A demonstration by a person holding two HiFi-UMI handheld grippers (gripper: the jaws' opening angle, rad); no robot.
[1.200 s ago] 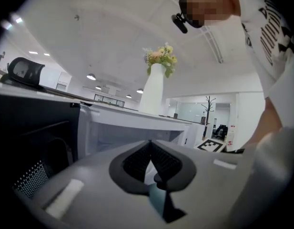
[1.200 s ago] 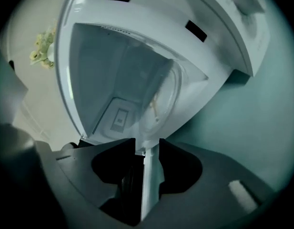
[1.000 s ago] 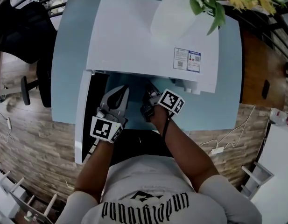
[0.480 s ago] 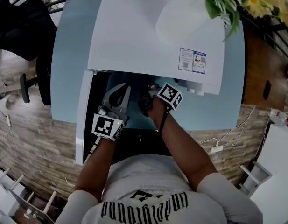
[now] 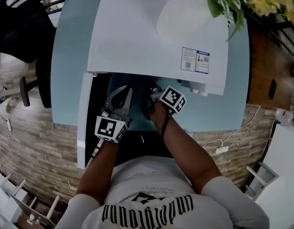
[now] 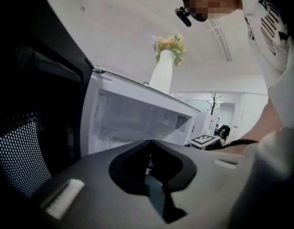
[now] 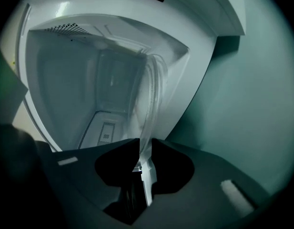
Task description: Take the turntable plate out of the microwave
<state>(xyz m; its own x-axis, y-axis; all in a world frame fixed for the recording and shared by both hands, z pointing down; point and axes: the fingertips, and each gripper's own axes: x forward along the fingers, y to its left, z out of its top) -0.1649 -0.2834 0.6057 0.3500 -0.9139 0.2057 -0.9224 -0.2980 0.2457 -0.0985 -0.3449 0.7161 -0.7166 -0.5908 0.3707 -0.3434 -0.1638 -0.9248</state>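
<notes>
The white microwave (image 5: 137, 37) stands on the pale blue table (image 5: 70, 56) with its door (image 5: 85, 123) swung open to the left. In the right gripper view the clear glass turntable plate (image 7: 154, 94) reaches from the cavity (image 7: 65, 89) to the jaws, seen edge-on. My right gripper (image 7: 143, 144) has just been closing and its jaws now pinch the plate's near rim. From the head view, the right gripper (image 5: 152, 93) reaches into the opening. My left gripper (image 5: 122, 92) is beside it at the opening, shut and empty (image 6: 149, 141).
A white vase of flowers (image 5: 185, 13) stands on top of the microwave at the right. The open door's dark inner face (image 6: 37, 128) is close on the left gripper's left. The person's body is right against the table's front edge.
In the head view both grippers stay in nearly the same place at the microwave's mouth; only the camera has shifted slightly.
</notes>
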